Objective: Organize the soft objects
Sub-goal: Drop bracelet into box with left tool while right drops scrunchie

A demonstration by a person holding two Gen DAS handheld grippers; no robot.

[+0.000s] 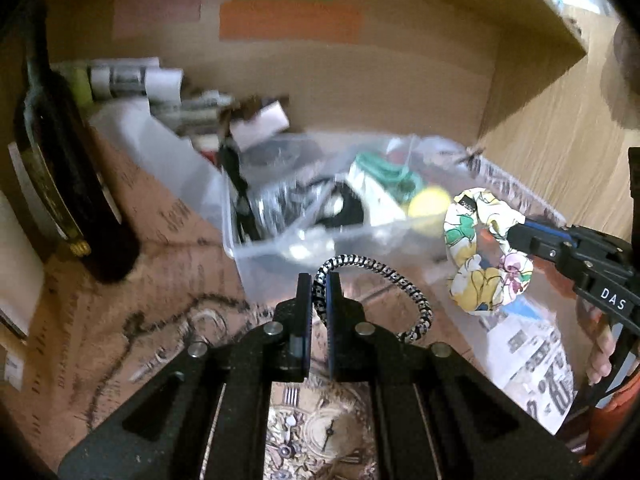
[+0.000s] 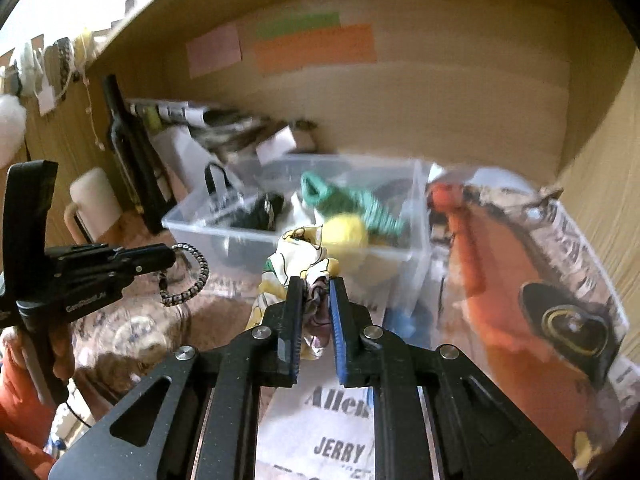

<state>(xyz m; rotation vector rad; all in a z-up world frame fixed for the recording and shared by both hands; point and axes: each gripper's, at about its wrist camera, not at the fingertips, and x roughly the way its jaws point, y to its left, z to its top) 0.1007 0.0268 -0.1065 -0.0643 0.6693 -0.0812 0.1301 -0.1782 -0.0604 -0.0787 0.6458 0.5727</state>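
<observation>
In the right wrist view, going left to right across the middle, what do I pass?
Left gripper shut on the black-and-white hair tie → floral scrunchie in the right gripper → yellow ball in the clear bin → orange cloth.

1. A clear plastic bin is set before the cardboard back wall.
2. A green knitted item and yellow ball are held in it.
3. A dark glass bottle is stood left of it (well apart).
</observation>
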